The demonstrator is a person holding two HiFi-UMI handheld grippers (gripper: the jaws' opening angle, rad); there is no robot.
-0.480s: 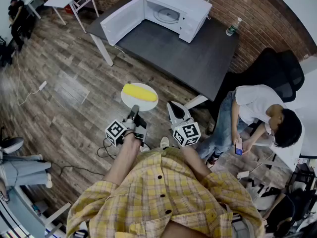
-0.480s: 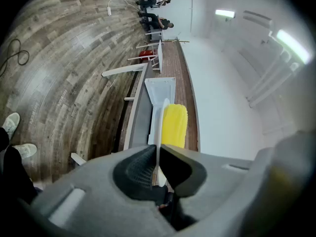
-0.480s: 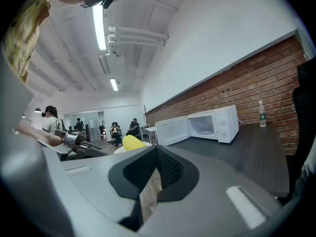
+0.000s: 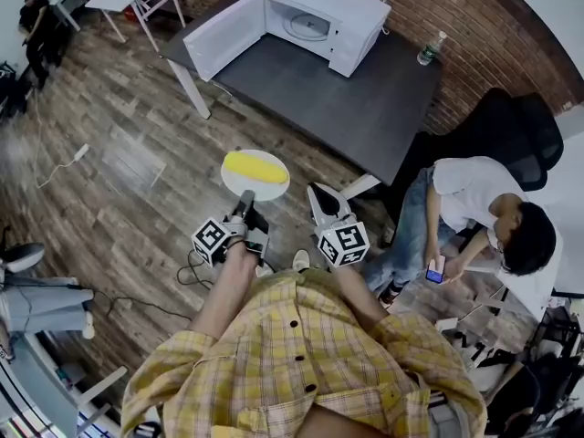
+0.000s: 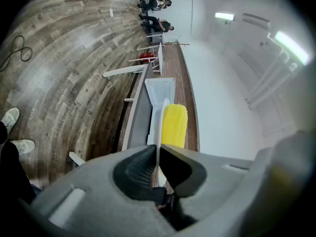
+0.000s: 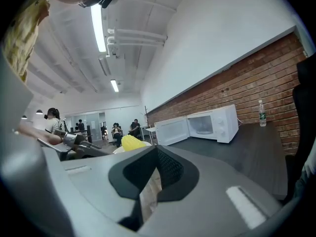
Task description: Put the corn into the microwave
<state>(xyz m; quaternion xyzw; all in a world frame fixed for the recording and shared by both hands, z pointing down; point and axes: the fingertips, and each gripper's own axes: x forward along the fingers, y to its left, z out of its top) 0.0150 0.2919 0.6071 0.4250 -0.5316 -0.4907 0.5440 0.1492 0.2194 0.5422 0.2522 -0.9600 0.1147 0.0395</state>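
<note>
The left hand-held gripper (image 4: 246, 197) clamps the rim of a white plate (image 4: 270, 188) that carries the yellow corn (image 4: 255, 165), held over the wooden floor (image 4: 119, 153). It is well apart from the open microwave (image 4: 315, 16) on the dark counter (image 4: 356, 103). The right hand-held gripper (image 4: 315, 193) hangs just beside the plate, jaws together and empty.

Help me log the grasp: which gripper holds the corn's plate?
The left gripper: its jaws clamp the white plate at the rim, corn on top; the right gripper grips nothing.
</note>
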